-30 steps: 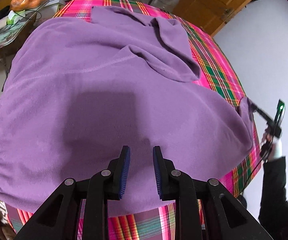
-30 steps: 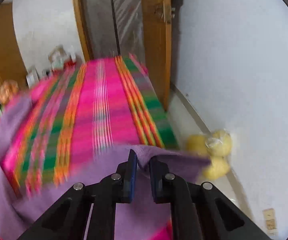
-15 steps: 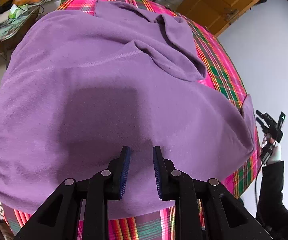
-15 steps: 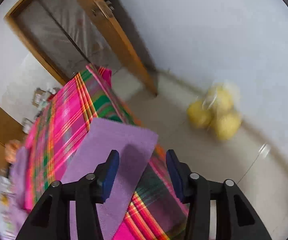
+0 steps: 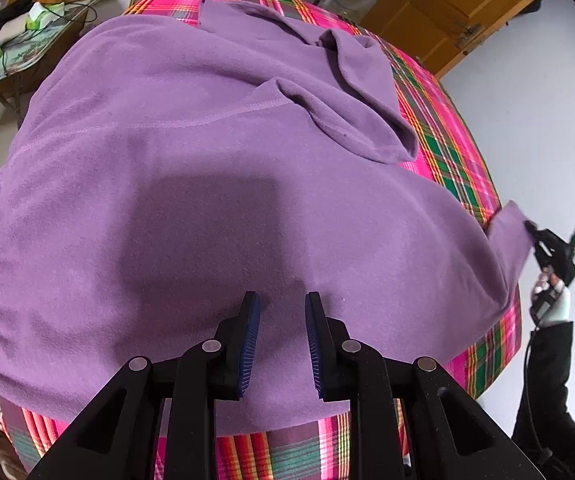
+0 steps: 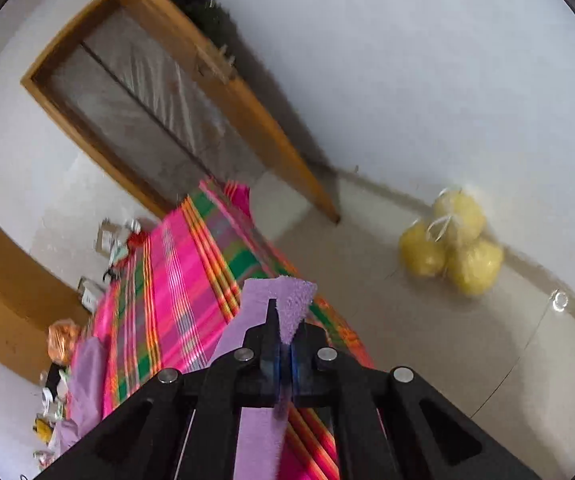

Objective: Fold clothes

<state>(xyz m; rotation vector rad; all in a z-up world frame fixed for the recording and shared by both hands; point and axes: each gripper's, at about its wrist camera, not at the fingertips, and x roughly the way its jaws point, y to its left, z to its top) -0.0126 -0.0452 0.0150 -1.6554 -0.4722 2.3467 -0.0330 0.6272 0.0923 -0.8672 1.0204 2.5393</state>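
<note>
Hoodie (image 5: 215,184): lay spread over the plaid worktop (image 5: 443,120).
Left gripper (image 5: 280,320): jaws apart, empty, above the hem.
Right gripper (image 6: 283,344): jaws clamped on the sleeve cuff (image 6: 293,300), at 3 o'clock.

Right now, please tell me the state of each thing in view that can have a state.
Purple sweatshirt: spread on the table, unfolded, hood rumpled.
Sleeve cuff: pinched, lifted off the tablecloth.
Right gripper: shut on the sleeve cuff.
Left gripper: open, above the sweatshirt.
Door: open.
</note>
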